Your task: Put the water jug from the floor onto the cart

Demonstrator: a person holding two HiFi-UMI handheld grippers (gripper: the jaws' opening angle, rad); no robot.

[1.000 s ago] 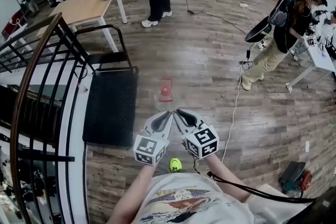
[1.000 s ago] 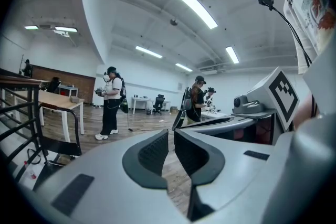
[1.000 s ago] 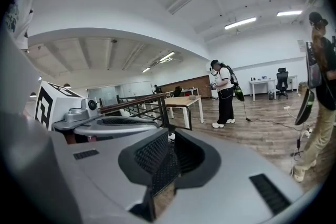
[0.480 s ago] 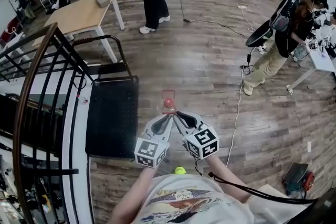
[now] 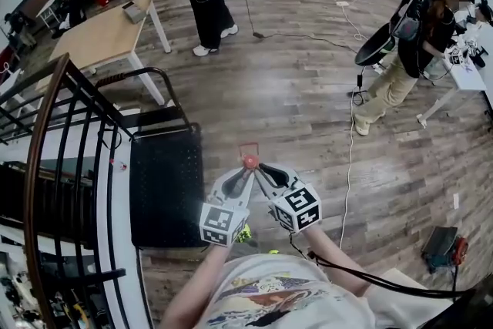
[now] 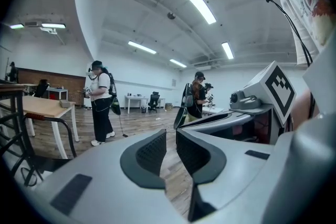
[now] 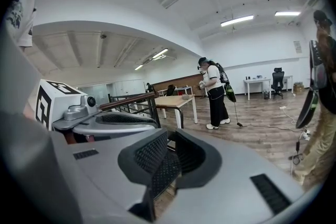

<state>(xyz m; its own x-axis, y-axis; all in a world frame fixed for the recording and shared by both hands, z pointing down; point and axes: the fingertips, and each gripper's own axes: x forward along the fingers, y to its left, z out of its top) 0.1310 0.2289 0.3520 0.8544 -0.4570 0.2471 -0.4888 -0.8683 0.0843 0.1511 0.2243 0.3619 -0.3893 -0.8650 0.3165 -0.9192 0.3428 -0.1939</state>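
Closer now than a second ago, the red-capped water jug [image 5: 248,159] stands on the wood floor at twelve o'clock, just beyond the tips of the left gripper [image 5: 245,175] and the right gripper [image 5: 263,170]; the person has walked up to it. The left gripper's jaws have just been opening to a narrow gap with nothing between them; the right gripper's are closed and empty. The approach looks nearly done and the grasp not yet begun. The black cart [image 5: 166,189] waits at nine o'clock beside the railing [image 5: 46,135]. No brand or label is readable; only square coded markers show on each cube [image 5: 223,223].
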